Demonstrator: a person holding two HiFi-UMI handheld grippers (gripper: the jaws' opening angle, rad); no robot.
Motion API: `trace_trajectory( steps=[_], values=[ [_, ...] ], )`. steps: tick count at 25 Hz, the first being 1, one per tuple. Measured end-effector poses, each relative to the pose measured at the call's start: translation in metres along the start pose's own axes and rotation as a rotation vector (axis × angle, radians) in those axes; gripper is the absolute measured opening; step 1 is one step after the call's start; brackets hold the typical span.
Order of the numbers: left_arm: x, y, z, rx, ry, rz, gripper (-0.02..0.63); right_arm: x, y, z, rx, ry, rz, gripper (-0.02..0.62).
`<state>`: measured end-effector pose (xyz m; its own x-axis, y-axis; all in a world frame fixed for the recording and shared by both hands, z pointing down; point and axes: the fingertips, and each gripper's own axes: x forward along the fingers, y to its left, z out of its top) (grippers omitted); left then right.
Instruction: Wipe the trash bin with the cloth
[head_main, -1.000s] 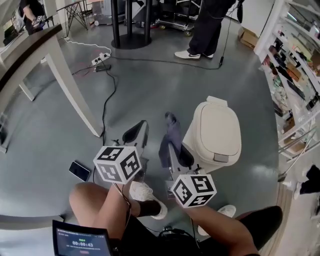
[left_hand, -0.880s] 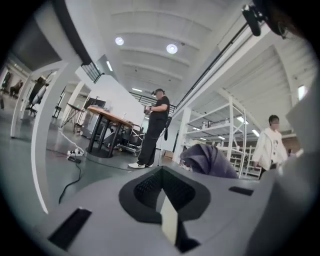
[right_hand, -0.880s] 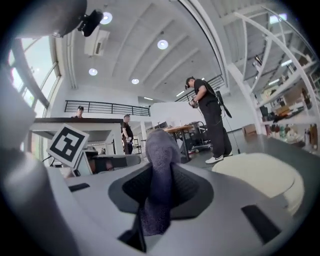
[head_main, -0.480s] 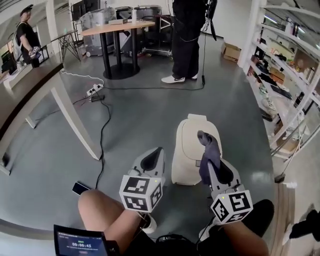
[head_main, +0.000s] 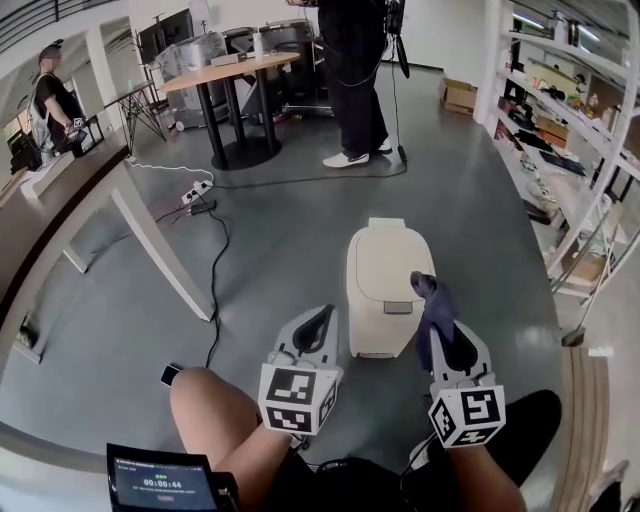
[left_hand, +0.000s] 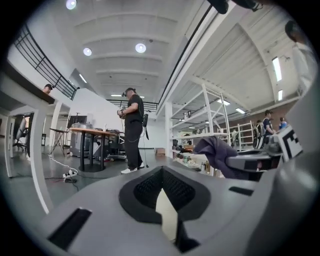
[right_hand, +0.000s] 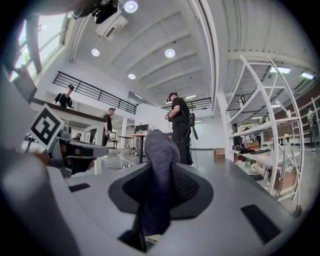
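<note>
Right tongs shifted one cloth beside one bin.

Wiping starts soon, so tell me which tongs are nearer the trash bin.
Right. The right tongs, shut on the cloth, sit at the trash bin's front right corner; the left tongs, shut, hang off its front left, slightly apart.

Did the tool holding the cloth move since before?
Yes. The right tool with the cloth crossed from the trash bin's left side to its right side.

Fuzzy cloth, smooth plastic bin
</note>
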<state>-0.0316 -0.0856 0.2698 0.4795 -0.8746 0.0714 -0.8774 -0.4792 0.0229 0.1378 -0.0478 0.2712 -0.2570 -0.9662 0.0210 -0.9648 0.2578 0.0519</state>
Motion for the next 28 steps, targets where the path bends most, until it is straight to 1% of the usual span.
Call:
trace_trajectory(
  steps=[4,9,12,18,23,28],
  values=[
    [0.006,-0.022,-0.003,-0.040,0.004,-0.043,-0.003,-0.009,-0.001,0.004,-0.024,-0.024,-0.006,0.091],
    [0.008,-0.039,-0.005,-0.024,0.015,-0.066,-0.003,-0.016,-0.006,-0.004,-0.052,-0.007,-0.038,0.091],
    [0.010,-0.042,-0.006,-0.019,0.015,-0.068,-0.002,-0.017,-0.008,-0.007,-0.053,0.000,-0.041,0.091],
    [0.006,-0.041,-0.007,-0.015,0.009,-0.054,-0.003,-0.024,-0.006,-0.005,-0.042,-0.016,-0.032,0.091],
    [0.003,-0.038,-0.005,-0.018,0.003,-0.047,-0.003,-0.025,0.006,0.003,-0.094,-0.030,-0.011,0.091],
    [0.002,-0.037,-0.006,-0.009,0.005,-0.044,-0.003,-0.023,0.006,0.004,-0.093,-0.034,-0.006,0.091]
  ],
)
